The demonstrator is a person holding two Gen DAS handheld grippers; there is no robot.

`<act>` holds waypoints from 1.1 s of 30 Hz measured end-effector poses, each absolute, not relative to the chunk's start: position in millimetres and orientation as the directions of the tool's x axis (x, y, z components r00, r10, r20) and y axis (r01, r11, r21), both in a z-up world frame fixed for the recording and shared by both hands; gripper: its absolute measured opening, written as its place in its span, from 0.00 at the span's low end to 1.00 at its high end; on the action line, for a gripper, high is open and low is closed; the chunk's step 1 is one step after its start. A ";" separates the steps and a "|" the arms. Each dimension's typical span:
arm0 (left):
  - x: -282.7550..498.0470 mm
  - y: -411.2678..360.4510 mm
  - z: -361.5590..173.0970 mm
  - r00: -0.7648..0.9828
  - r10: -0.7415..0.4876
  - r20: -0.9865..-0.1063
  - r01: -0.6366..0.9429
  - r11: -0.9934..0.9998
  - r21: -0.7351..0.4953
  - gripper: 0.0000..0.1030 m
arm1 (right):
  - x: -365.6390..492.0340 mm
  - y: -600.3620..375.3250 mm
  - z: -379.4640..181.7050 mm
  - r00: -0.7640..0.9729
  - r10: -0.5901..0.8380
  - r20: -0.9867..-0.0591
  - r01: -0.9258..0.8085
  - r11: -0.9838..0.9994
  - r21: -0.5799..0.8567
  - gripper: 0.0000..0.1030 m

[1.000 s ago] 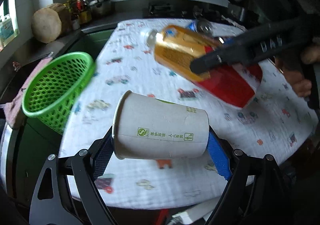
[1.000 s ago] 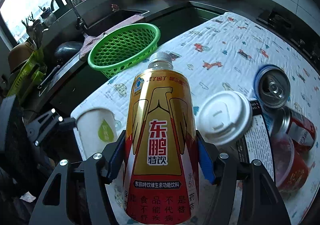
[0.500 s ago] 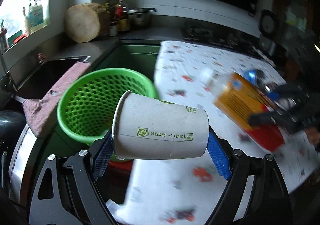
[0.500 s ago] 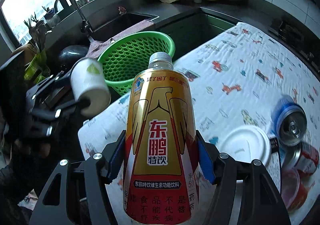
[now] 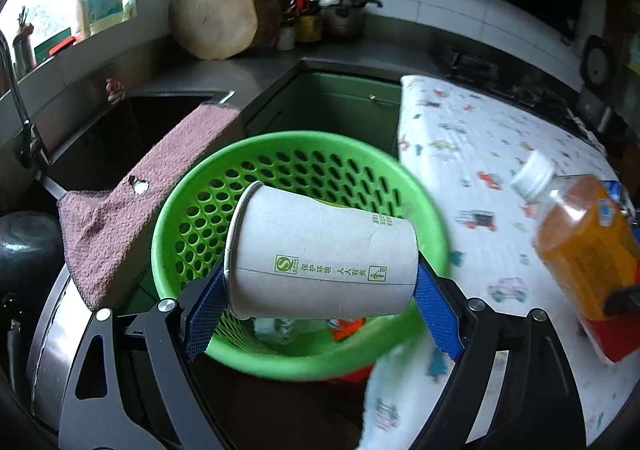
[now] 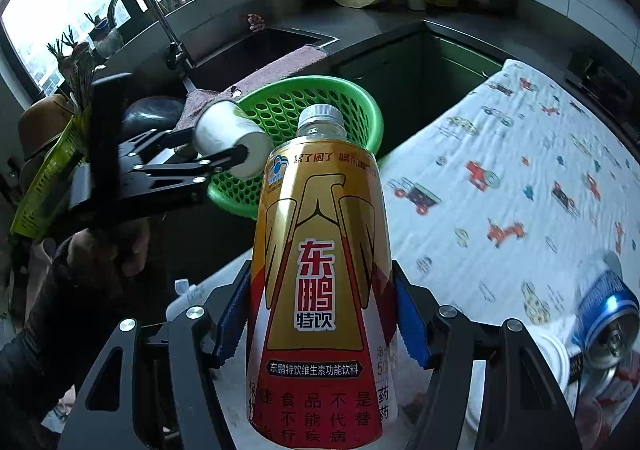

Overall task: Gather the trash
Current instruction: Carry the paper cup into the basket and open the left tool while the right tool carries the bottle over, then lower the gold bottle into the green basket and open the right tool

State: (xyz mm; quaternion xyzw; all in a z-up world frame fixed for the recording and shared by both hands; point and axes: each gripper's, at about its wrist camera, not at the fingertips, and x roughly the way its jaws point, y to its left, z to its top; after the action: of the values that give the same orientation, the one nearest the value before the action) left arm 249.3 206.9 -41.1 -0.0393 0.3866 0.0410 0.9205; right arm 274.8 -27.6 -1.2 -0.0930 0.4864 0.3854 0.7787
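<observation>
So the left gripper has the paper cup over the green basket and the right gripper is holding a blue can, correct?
Not quite. The right gripper is shut on the gold and red drink bottle, as the right wrist view shows; the blue can lies on the table. The left gripper does hold the paper cup over the green basket.

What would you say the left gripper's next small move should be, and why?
Probably open the left gripper and let the cup drop. It is clamped sideways between the blue pads, and in the left wrist view it hangs over the mouth of the green basket, where some trash already lies. The right gripper holds the bottle short of the basket, so it can follow.
</observation>
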 end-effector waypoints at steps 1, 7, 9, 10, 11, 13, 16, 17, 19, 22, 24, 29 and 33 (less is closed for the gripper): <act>253.5 210.4 -44.8 0.691 0.048 -0.721 -0.113 0.993 -0.042 0.82 | 276.5 -24.8 -1.1 0.229 0.511 -0.828 -0.691 0.685 0.231 0.61; 266.6 226.7 -61.9 0.653 0.058 -0.755 -0.161 0.985 -0.063 0.83 | 287.3 -8.3 0.1 0.221 0.530 -0.819 -0.693 0.676 0.250 0.61; 268.7 230.6 -66.6 0.646 0.057 -0.762 -0.171 0.983 -0.071 0.82 | 291.5 -3.3 0.2 0.219 0.536 -0.816 -0.692 0.674 0.257 0.61; 269.0 231.9 -68.1 0.644 0.055 -0.763 -0.173 0.982 -0.074 0.82 | 293.9 0.1 0.2 0.216 0.539 -0.814 -0.693 0.672 0.261 0.61; 269.1 233.1 -69.4 0.642 0.056 -0.764 -0.176 0.982 -0.076 0.82 | 296.1 3.0 0.2 0.214 0.542 -0.813 -0.694 0.670 0.264 0.61; 268.9 234.7 -70.3 0.637 0.059 -0.768 -0.182 0.980 -0.076 0.82 | 300.3 8.8 0.4 0.212 0.547 -0.810 -0.696 0.667 0.268 0.61; 263.1 237.0 -67.8 0.644 0.061 -0.762 -0.185 0.980 -0.078 0.83 | 307.6 18.9 0.1 0.210 0.552 -0.807 -0.699 0.662 0.271 0.61; 259.9 238.0 -66.5 0.647 0.065 -0.760 -0.187 0.979 -0.076 0.83 | 310.5 21.6 -0.6 0.210 0.553 -0.806 -0.698 0.662 0.273 0.61; 250.9 239.5 -63.1 0.655 0.075 -0.752 -0.194 0.978 -0.071 0.86 | 316.9 28.3 -2.1 0.205 0.559 -0.803 -0.696 0.661 0.282 0.61; 237.4 242.8 -58.4 0.668 0.089 -0.739 -0.205 0.976 -0.068 0.87 | 325.9 39.2 -4.3 0.207 0.566 -0.798 -0.692 0.661 0.289 0.61; 229.2 245.8 -56.4 0.670 0.097 -0.736 -0.218 0.973 -0.070 0.87 | 332.7 46.6 -6.7 0.208 0.567 -0.797 -0.684 0.667 0.295 0.61; 208.5 251.8 -54.7 0.669 0.106 -0.735 -0.252 0.963 -0.091 0.88 | 346.6 71.5 -11.9 0.209 0.570 -0.795 -0.679 0.669 0.302 0.61; 192.7 254.3 -55.8 0.669 0.118 -0.734 -0.273 0.957 -0.095 0.88 | 352.6 94.0 -17.7 0.221 0.553 -0.803 -0.685 0.674 0.276 0.61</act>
State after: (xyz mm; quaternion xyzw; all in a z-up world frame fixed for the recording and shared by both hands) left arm 192.7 254.3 -55.8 -0.0988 0.3923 0.1076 0.9082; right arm 352.6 94.0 -17.7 -0.0685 0.4810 0.3979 0.7782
